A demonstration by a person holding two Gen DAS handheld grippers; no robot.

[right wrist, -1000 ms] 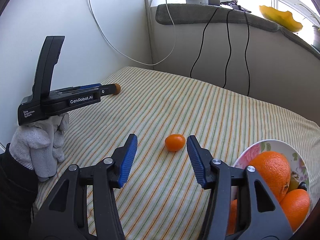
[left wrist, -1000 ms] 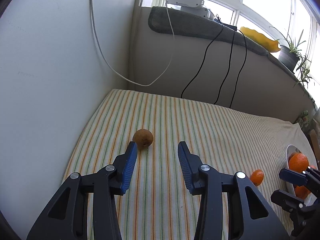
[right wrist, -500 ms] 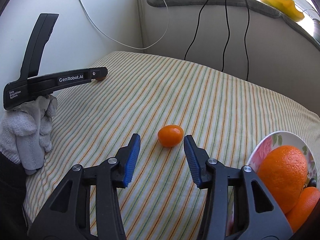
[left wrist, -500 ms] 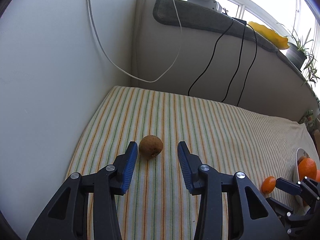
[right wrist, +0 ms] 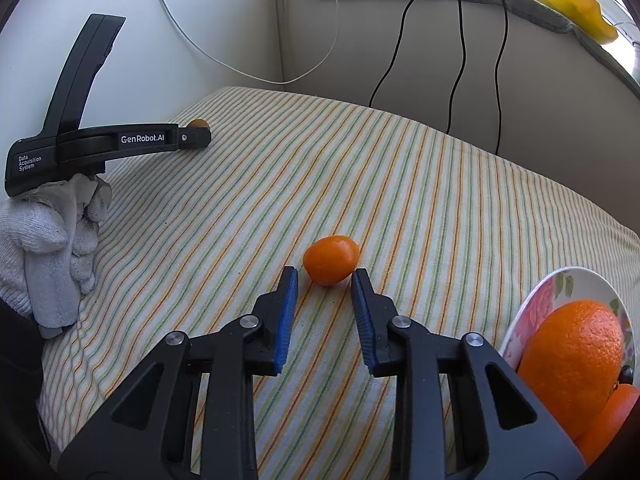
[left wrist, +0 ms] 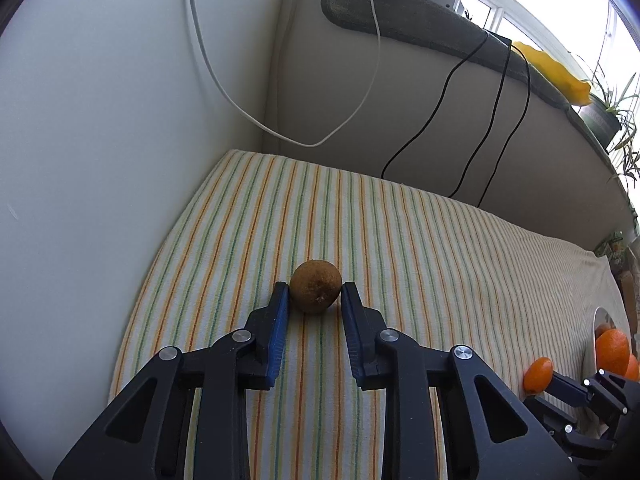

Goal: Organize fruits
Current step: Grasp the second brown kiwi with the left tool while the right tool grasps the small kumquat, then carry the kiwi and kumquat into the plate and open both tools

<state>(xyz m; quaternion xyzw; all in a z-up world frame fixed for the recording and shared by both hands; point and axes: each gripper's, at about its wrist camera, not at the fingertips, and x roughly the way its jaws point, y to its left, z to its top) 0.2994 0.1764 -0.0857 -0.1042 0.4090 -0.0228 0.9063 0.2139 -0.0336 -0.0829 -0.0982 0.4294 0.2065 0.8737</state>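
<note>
A brown kiwi lies on the striped cloth. My left gripper has its blue pads on either side of the kiwi's near half, touching or nearly so. A small orange mandarin lies on the cloth just ahead of my right gripper, which is open with its tips beside the fruit's near edge. A floral plate at the right holds large oranges. In the right wrist view the left gripper hides most of the kiwi.
A white wall runs along the cloth's left edge and a beige ledge wall along the back, with black cables and a white cable hanging. A yellow dish and a plant sit on the ledge.
Both grippers have moved forward to their fruits and narrowed. The left jaws now flank the kiwi; the right tips have reached the mandarin's near edge.
</note>
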